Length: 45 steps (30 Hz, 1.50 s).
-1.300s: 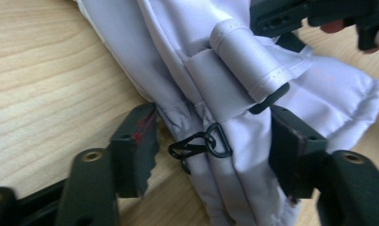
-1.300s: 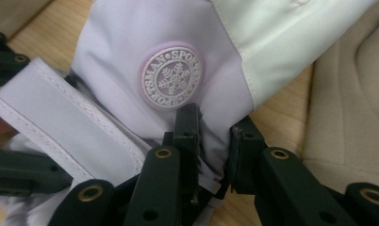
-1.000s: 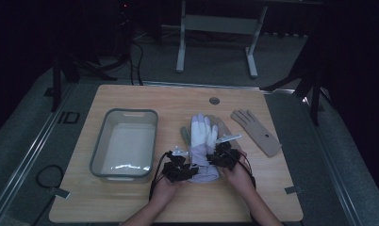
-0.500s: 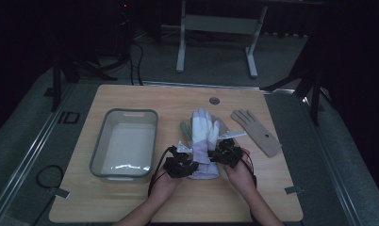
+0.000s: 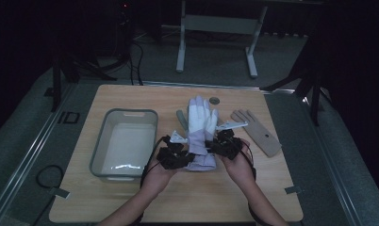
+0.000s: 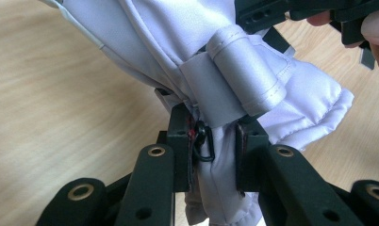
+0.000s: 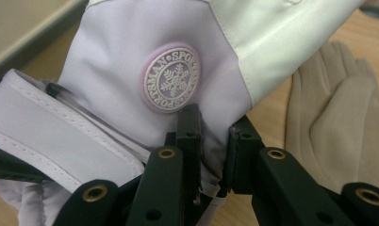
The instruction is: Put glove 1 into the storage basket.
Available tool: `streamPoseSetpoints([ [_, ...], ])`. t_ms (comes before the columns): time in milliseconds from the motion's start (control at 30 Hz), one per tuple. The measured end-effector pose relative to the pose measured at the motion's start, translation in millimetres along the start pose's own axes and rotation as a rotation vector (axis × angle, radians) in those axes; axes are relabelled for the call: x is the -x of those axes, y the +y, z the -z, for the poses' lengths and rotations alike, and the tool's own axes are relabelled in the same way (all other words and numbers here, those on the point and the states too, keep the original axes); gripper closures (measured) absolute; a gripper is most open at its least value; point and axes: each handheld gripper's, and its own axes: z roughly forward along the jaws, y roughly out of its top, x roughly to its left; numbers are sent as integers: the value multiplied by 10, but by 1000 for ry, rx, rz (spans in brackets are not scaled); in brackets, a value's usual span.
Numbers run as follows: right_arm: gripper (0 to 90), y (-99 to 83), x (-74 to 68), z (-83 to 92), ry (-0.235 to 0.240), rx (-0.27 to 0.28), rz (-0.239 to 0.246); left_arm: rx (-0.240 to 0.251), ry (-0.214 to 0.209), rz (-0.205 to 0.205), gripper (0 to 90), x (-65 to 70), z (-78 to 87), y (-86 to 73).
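**A:** High view first: you have the white and lilac ski glove [image 5: 197, 129] by its cuff end, near the middle of the bench [image 5: 145, 200], fingers pointing away from you. Your left hand-held gripper [image 5: 177, 151] is clamped on the cuff's left edge, and its jaws have just been closing on that fabric. Your right hand-held gripper [image 5: 219, 143] is clamped on the right edge.

**B:** Are both grips sound?

**A:** In the left gripper view the pads pinch the cloth just below the grey wrist strap [image 6: 244, 75], with a small black clip [image 6: 202, 141] caught beside one pad. In the right gripper view the jaws bite just under the round snowflake badge [image 7: 172, 78]. I'd judge both grips shallow, so keep your hands level and moving together, or the glove may twist or slide out.

**B:** What's around me?

**A:** A grey plastic tub [image 5: 125, 143] sits to the left of the glove. A tan glove [image 5: 256, 129] lies flat to the right, and a grey one [image 5: 181, 117] pokes out behind the ski glove. The bench is pale wood with a small round disc [image 5: 214, 100] near its far edge. The room beyond is dark, with cables on the floor and a metal stand [image 5: 216, 23] at the back.
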Motion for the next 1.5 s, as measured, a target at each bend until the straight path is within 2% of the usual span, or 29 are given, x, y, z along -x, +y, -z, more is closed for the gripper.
streamPoseSetpoints([
  [200, 782, 185, -95, 47, 3, 24, 10, 3, 17, -25, 731, -72, 193, 114],
  [333, 782, 308, -168, 55, 6, 37, 20, 5, 26, -26, 731, -134, 302, 158],
  [667, 782, 531, -340, 6, 34, 48, 24, 0, 52, -34, 731, -278, 552, 185],
  [767, 782, 624, -469, -62, 49, 48, 33, -6, 55, -21, 731, -397, 695, 145],
  [800, 782, 624, -469, -62, 49, 48, 33, -6, 55, -21, 731, -397, 695, 145],
  [833, 782, 675, -544, -104, 57, 51, 44, -6, 61, -14, 731, -454, 773, 113],
  [867, 782, 675, -544, -104, 57, 51, 44, -6, 61, -14, 731, -454, 773, 113],
  [900, 781, 730, -627, -148, 68, 48, 52, -3, 70, -6, 731, -510, 854, 77],
  [1167, 781, 927, -954, -347, 103, 39, 89, 2, 105, 29, 731, -743, 1165, -90],
  [1267, 781, 994, -1083, -426, 111, 35, 106, 3, 120, 44, 731, -821, 1273, -156],
  [1300, 781, 994, -1083, -426, 111, 35, 106, 3, 120, 44, 731, -821, 1273, -156],
  [1500, 781, 1100, -1356, -615, 137, 18, 131, -2, 141, 74, 731, -1000, 1468, -342],
])
